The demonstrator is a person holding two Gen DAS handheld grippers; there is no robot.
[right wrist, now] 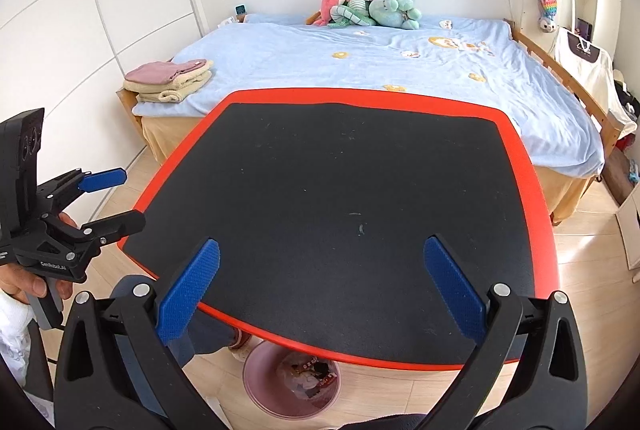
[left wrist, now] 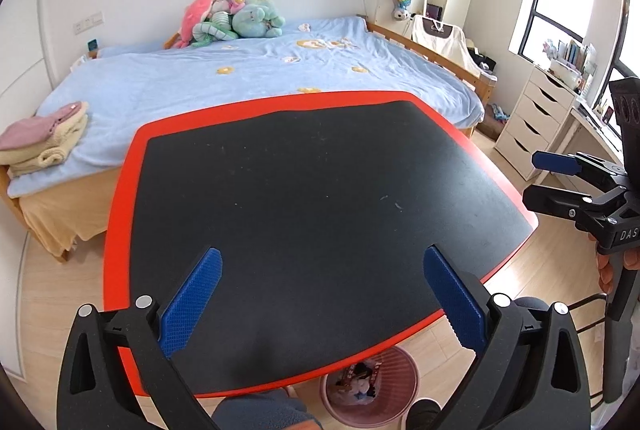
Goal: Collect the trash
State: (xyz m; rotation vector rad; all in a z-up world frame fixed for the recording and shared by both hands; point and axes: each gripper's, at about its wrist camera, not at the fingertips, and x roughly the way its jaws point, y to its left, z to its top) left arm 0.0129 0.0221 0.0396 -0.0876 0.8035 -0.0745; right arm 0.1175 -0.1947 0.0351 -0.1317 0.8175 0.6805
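Observation:
A pink waste bin (left wrist: 402, 364) stands on the floor under the table's near edge, with wrappers and crumpled paper inside; the right wrist view shows the same bin (right wrist: 256, 380). The table (left wrist: 320, 170) (right wrist: 340, 170) has a black mat with a red border, and only small pale specks (right wrist: 360, 228) lie on it. My left gripper (left wrist: 322, 262) hovers open over the near part of the mat, holding nothing. My right gripper (right wrist: 322, 250) is likewise open and empty. Each gripper shows in the other's view, off the table's side: right gripper (left wrist: 534, 178), left gripper (right wrist: 132, 198).
A bed (left wrist: 240, 82) with a blue cover stands right behind the table, with plush toys (left wrist: 232, 18) at its head and folded towels (left wrist: 44, 142) on a corner. White drawers (left wrist: 532, 122) stand at the right. The person's knee (left wrist: 260, 410) and foot (right wrist: 240, 340) are beside the bin.

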